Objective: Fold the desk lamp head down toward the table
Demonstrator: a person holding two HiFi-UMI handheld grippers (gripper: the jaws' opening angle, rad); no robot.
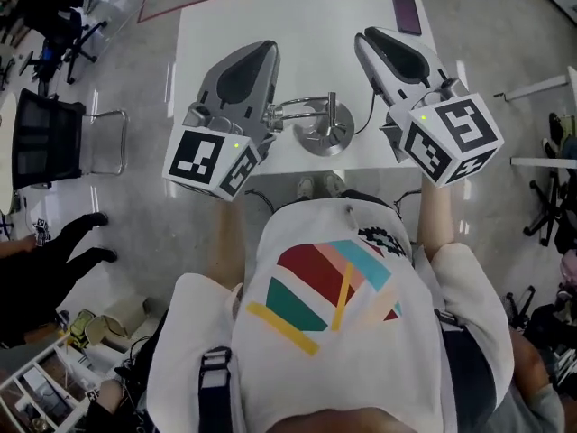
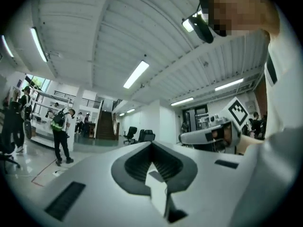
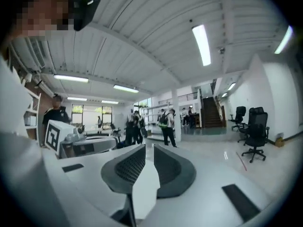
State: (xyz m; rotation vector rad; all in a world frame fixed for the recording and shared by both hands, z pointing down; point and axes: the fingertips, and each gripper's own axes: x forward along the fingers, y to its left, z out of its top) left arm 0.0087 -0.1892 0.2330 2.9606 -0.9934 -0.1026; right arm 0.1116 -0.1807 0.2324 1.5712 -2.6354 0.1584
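In the head view a silver desk lamp [image 1: 322, 132] stands near the front edge of the white table [image 1: 288, 25]. Its round base is on the table and its metal arm [image 1: 293, 109] lies folded low toward the left. My left gripper [image 1: 259, 49] hovers above the table left of the lamp, jaws shut and empty. My right gripper [image 1: 368, 38] hovers to the lamp's right, its jaws also together with nothing between them. Neither touches the lamp. Both gripper views look level across the room; the left gripper [image 2: 151, 144] and right gripper [image 3: 149, 148] show no lamp.
A dark phone [image 1: 407, 13] lies at the table's far right corner. A black chair [image 1: 43, 139] stands left of the table, and someone's dark-clad legs [image 1: 54, 258] are on the floor nearby. People [image 2: 60, 130], stairs and office chairs [image 3: 255, 134] fill the hall beyond.
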